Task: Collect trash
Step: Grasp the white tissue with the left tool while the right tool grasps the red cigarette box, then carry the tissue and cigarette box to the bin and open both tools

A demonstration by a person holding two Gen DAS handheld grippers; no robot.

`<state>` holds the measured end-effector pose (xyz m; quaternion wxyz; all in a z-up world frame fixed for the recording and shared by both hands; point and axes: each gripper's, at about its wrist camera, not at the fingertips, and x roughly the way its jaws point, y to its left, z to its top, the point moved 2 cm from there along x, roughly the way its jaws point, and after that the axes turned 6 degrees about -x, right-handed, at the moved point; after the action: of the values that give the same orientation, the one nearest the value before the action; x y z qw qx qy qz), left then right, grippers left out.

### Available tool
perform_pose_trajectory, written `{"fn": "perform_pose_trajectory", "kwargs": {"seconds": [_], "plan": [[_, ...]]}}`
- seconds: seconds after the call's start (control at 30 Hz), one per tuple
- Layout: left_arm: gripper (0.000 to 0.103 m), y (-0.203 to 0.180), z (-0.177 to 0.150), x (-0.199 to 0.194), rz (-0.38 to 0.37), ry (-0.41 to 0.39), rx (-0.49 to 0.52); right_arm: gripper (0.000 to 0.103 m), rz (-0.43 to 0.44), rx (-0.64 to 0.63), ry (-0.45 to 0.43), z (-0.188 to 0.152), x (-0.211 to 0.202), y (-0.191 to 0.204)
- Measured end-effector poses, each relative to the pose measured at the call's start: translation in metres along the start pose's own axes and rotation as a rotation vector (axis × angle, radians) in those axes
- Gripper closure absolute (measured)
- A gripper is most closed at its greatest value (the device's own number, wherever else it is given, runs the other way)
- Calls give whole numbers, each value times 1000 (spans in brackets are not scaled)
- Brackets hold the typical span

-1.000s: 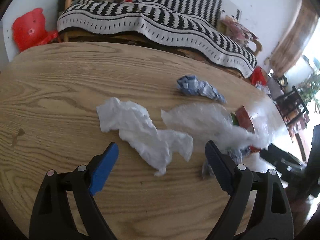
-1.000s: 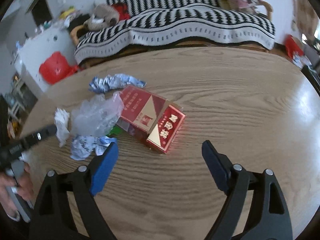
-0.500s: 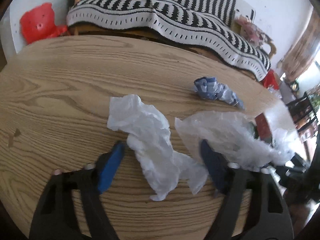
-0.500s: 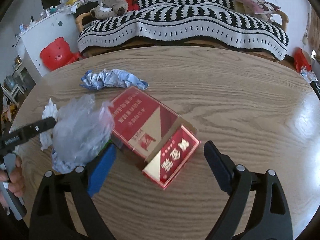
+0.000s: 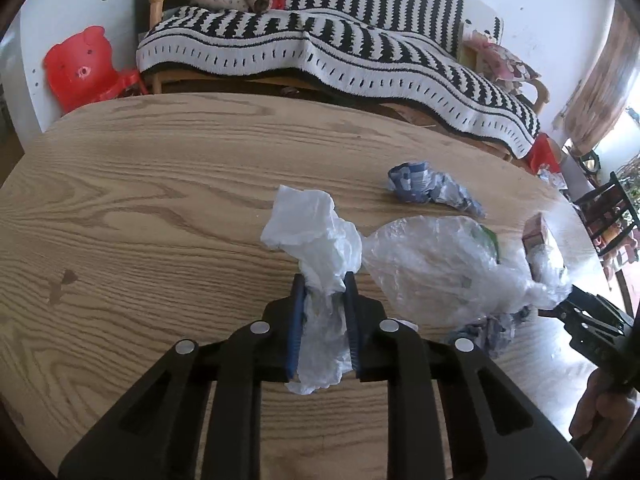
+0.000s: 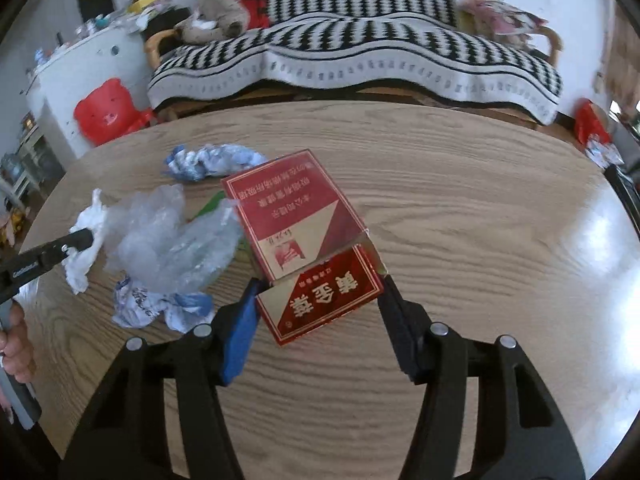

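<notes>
The left gripper [image 5: 322,284] has just been closing its jaws, and they are now clenched on the crumpled white paper tissue [image 5: 316,236]: the blue pads pinch its narrow waist, so the loose upper part puffs out above them and a tail hangs down between the black fingers. Gripping it at the thinnest, most bunched part looks like a sensible choice, since soft tissue gives nothing firm to hold elsewhere

The right gripper [image 6: 318,292] has also just been closing its jaws. They stand either side of the red and gold cardboard cigarette carton [image 6: 304,240], at its open flap end; the blue left pad touches one corner and the black right pad meets the opposite edge, though whether they press hard enough to hold it I cannot tell. The carton is flat, stiff and glossy, lying on the worktop, so squeezing across its width suits it

Between the two grippers lies the crinkled clear plastic bag [image 6: 168,240], thin and translucent, resting partly over a green scrap and against the carton. A twisted blue and white paper wrapper [image 6: 212,160] lies further back, and another crumpled blue and white wrapper [image 6: 156,304] sits under the bag's near edge

All of it rests on the oval oak-grain wooden worktop [image 6: 480,208], smooth and shiny. No bin shows in either view
</notes>
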<state>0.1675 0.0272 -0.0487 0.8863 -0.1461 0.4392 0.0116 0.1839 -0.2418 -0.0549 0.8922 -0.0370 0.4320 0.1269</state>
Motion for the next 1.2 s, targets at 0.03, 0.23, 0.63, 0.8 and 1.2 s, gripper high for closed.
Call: {"fn": "perform_pose_trajectory", "kwargs": {"seconds": [0.03, 0.23, 0.63, 0.8, 1.2], "plan": [[85, 0, 0, -3, -1, -5, 0, 45, -8, 15, -6, -2, -5, -3], [85, -5, 3, -31, -22, -48, 3, 45, -80, 83, -18, -21, -44, -29], [85, -92, -33, -63, -177, -42, 124, 45, -172, 228, -43, -93, -153, -83], [85, -190, -99, -73, -332, 34, 314, 45, -222, 320, -46, -129, -192, -112], [85, -330, -224, -100, -568, 124, 607, 45, -339, 539, -58, -237, -277, -187]]}}
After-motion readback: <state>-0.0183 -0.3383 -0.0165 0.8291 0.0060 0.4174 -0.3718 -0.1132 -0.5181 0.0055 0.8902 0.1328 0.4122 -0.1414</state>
